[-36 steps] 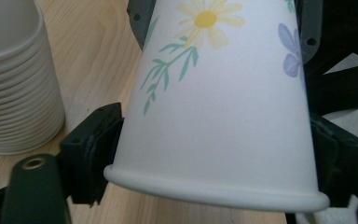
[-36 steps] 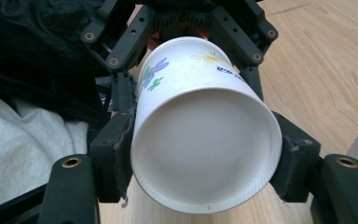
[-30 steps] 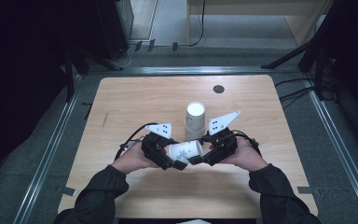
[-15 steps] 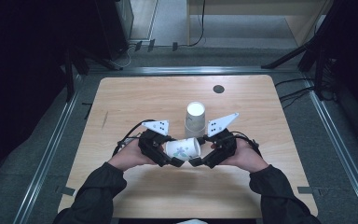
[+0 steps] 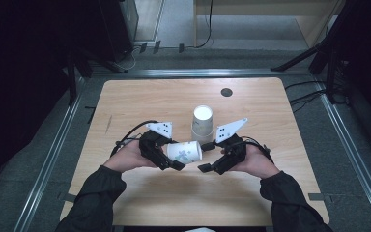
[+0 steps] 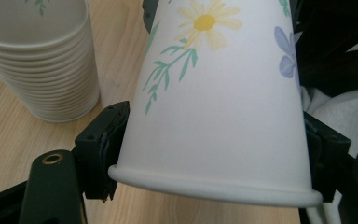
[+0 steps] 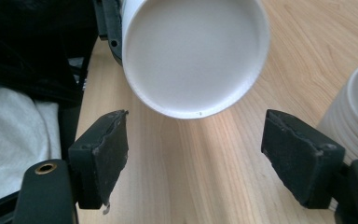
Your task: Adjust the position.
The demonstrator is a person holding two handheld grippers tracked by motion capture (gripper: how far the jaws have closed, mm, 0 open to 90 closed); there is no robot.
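A person sits at the near edge of the wooden tabletop (image 5: 280,188) with a two-jaw gripper in each hand, both brought together over the middle of it. The left gripper (image 5: 170,161) has its jaws clamped on a white paper cup (image 5: 185,151) printed with flowers and green sprigs; the cup lies on its side between the two tools. In the left gripper view the cup (image 6: 223,98) sits squarely between the black pads, one pressing each side of it just above the rolled rim, which is towards the camera.

The right gripper (image 5: 211,167) points at the other end of that cup. Its jaws have just been opening and now stand wide apart, touching nothing. In the right gripper view the round white bottom of the cup (image 7: 193,56) faces the camera just beyond the pads, above the gap between them, with bare wood showing under it.

Just behind the held cup stands a stack of cups (image 5: 202,125), upside down, near both grippers but apart from them. Its ribbed edge shows in the left gripper view (image 6: 42,70) and at the right margin of the right gripper view (image 7: 354,116). Farther back, a small dark round disc (image 5: 226,92) lies near the far edge of the tabletop.
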